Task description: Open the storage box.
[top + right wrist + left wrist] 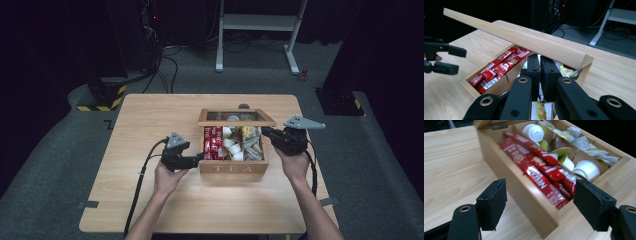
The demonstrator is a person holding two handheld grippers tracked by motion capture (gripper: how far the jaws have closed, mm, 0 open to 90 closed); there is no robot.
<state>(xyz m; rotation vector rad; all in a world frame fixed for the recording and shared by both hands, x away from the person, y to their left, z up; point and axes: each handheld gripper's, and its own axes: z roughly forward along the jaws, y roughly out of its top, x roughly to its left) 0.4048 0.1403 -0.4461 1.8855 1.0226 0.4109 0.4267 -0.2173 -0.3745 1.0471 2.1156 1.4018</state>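
Note:
An open wooden tea box (233, 168) marked TEA stands at the table's middle, its glass-windowed lid (237, 123) raised part way. Inside lie red sachets (213, 142), white pods (231, 142) and tea bags (251, 142). My left gripper (200, 159) is open at the box's front left corner; in the left gripper view (541, 195) its jaws straddle the box's wall (524, 195) beside the red sachets (541, 167). My right gripper (265, 132) is shut at the box's right side; its tips (540, 65) sit under the tilted lid (524, 40), above a yellow tea bag (565, 71).
The wooden table (150, 120) has bare room left of and in front of the box. Behind it on the grey floor stand a white desk frame (257, 30), cables, and a yellow-black striped base (102, 97) at the left.

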